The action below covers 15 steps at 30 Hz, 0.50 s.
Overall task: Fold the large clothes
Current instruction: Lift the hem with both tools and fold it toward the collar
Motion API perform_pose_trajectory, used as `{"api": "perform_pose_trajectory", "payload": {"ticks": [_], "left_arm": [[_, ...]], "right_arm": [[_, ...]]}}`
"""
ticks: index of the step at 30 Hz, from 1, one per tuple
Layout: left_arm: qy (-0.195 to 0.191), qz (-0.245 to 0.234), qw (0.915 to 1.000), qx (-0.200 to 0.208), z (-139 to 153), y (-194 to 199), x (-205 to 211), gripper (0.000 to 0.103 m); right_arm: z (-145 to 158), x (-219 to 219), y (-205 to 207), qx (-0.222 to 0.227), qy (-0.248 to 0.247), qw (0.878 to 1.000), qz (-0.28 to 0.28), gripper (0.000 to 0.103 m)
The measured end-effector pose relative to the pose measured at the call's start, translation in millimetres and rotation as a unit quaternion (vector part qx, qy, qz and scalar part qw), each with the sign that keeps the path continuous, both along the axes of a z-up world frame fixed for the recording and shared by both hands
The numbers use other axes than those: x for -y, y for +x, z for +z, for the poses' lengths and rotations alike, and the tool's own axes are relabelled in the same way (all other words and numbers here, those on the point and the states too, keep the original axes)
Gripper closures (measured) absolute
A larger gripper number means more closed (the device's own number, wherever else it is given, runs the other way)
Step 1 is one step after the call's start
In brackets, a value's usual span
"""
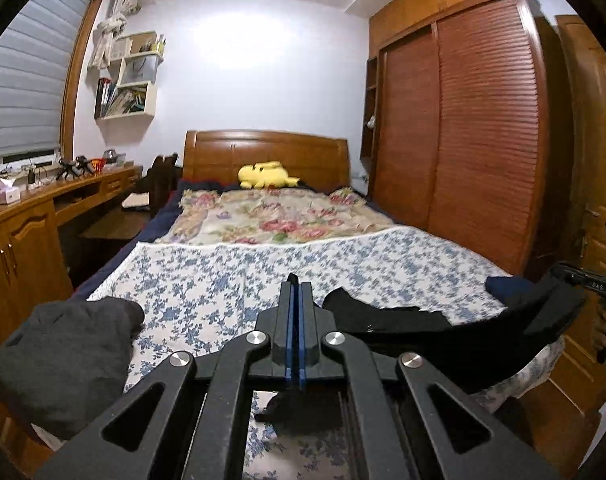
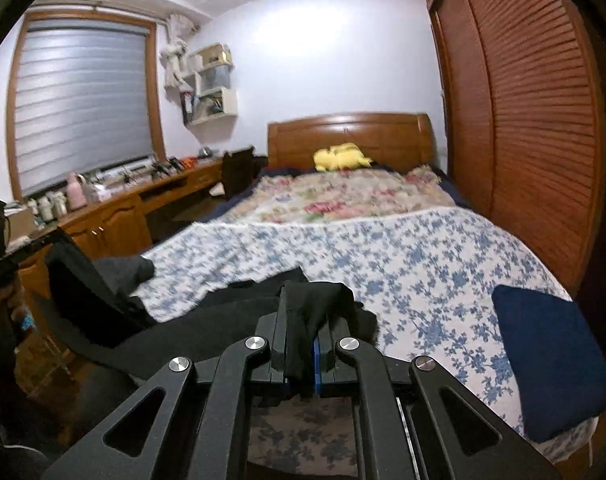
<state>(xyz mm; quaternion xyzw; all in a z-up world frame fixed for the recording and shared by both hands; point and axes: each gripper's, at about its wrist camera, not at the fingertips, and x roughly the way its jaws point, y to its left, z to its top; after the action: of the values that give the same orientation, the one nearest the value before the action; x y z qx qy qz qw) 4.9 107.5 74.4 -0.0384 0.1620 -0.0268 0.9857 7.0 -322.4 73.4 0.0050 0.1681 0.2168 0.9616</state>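
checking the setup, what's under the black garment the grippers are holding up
The black garment hangs stretched over the foot of the bed, above the blue floral cover. The left gripper and right gripper pinch it. Whatever lies directly beneath its draped middle is hidden.

Black hand-held gripper [image 1: 296, 304], silver screws, blue finger pads [image 2: 317, 354]

Bright ceiling glare whitens the far wall [image 1: 239, 44] (fisheye corners black), bedspread [image 2: 383, 248] slightly motion-blurred
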Motion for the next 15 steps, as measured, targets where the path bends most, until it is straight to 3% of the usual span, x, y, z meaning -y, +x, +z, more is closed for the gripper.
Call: {"api": "perform_pose_trajectory", "payload": {"ticks": [3, 7, 15], "left_arm": [[0.017, 0.007, 0.9995, -0.025, -21, 34, 3, 0.101], [0.013, 0.013, 0.9978, -0.064, -49, 75, -1, 0.101], [0.018, 0.026, 0.9961, -0.083, -82, 121, -2, 0.101]], "right_arm": [[-19, -11, 33, -0.017, -0.025, 0.999, -0.015, 0.096], [-61, -26, 80, -0.06, -0.036, 0.997, -0.028, 0.096], [-115, -55, 160, -0.117, -0.042, 0.992, -0.032, 0.095]]}}
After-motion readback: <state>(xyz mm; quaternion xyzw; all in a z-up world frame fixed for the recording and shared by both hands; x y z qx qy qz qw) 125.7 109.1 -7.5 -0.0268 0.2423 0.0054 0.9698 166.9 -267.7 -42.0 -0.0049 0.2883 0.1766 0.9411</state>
